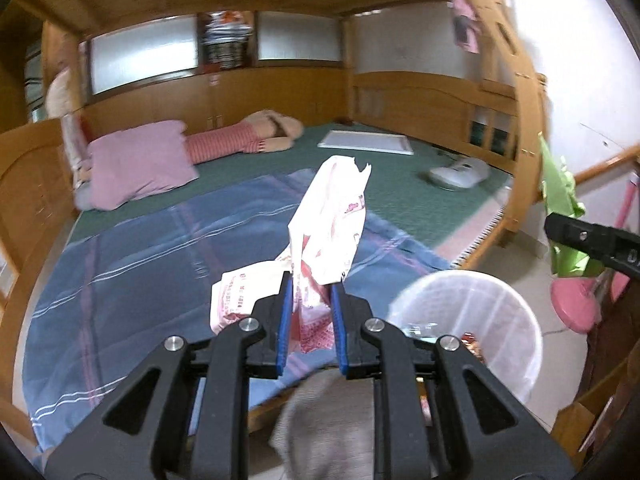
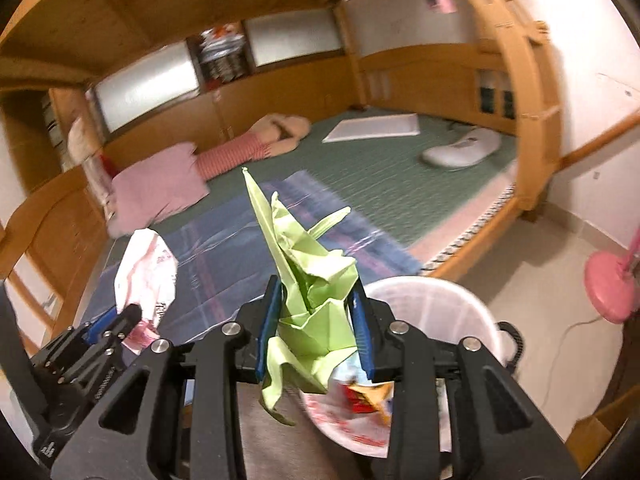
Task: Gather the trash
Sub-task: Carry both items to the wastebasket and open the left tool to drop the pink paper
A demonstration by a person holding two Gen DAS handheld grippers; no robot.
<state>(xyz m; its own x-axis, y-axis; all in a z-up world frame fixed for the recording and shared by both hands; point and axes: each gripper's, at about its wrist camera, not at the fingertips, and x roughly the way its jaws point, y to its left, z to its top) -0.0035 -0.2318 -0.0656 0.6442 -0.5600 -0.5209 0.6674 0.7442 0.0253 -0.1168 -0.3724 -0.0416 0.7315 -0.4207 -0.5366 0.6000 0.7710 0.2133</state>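
Green crumpled paper (image 2: pixel 310 300) and a white-red wrapper (image 1: pixel 320 256) are gripped by the right and left jaws; dropping them into the white bin (image 2: pixel 452 312) remains.

I'm working in a home bedroom: a wooden bed (image 1: pixel 420 96) with a pink pillow (image 1: pixel 140 160) near its left edge, a blue plaid blanket (image 1: pixel 160 264), and built-in wooden cabinets (image 1: pixel 280 84) behind.

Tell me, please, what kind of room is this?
Most likely a bedroom: a wide wooden bed with a pink pillow and a blue blanket fills the view, and a white waste bin stands beside it.
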